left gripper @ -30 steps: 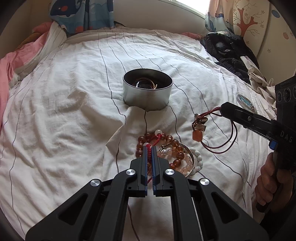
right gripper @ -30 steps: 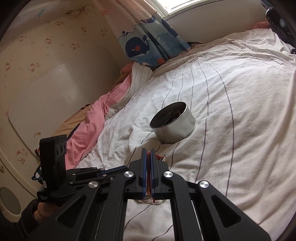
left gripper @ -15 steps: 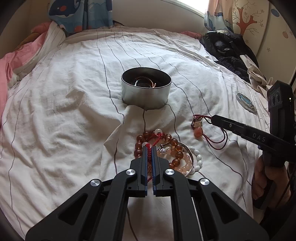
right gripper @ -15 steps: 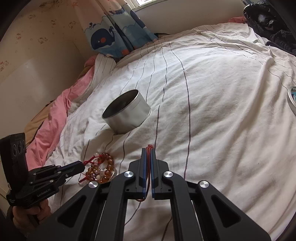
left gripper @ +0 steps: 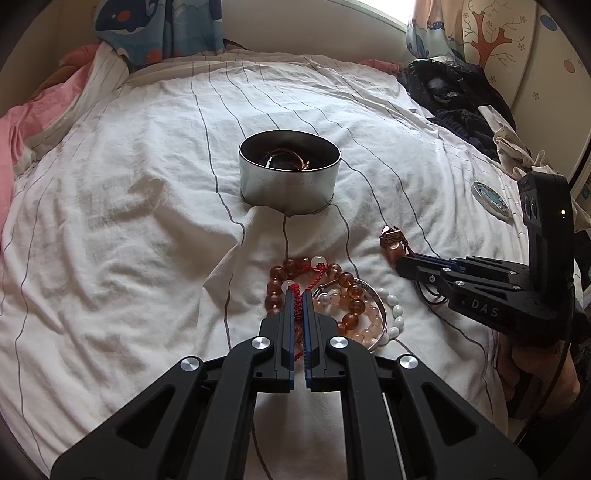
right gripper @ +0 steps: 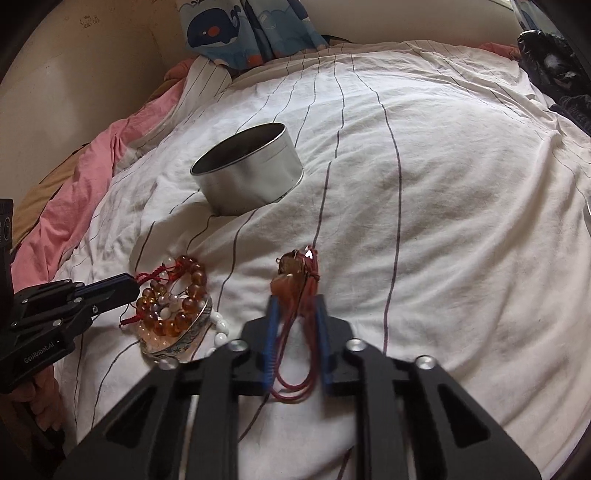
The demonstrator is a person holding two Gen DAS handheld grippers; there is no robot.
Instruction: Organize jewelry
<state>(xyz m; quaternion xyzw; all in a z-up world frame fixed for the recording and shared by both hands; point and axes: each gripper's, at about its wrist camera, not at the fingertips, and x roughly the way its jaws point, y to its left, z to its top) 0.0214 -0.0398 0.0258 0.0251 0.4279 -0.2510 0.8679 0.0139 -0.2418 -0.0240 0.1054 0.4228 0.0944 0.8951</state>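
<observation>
My left gripper (left gripper: 298, 293) is shut on the red braided cord of a bracelet in a pile of amber and white bead bracelets (left gripper: 347, 295) on the bedsheet. In the right wrist view it (right gripper: 131, 282) reaches that pile (right gripper: 173, 302) from the left. My right gripper (right gripper: 295, 301) is low over the sheet, its jaws opening. A red cord necklace (right gripper: 295, 387) with an orange pendant (right gripper: 291, 273) lies loose between them. The left wrist view shows the pendant (left gripper: 391, 240) just past the right gripper (left gripper: 400, 264). A round metal tin (left gripper: 288, 184) (right gripper: 251, 181) with jewelry (left gripper: 286, 162) inside stands beyond.
A small round disc (left gripper: 491, 195) lies on the sheet at the right. Dark clothes (left gripper: 450, 96) are heaped at the far right, a pink blanket (right gripper: 74, 192) along the left edge. A whale-print curtain (right gripper: 240, 29) hangs behind the bed. A hand (left gripper: 532, 373) holds the right gripper.
The right gripper has come down toward the sheet with the pendant necklace, which now rests on the bed, and its jaws have parted. The left gripper has stayed put.
</observation>
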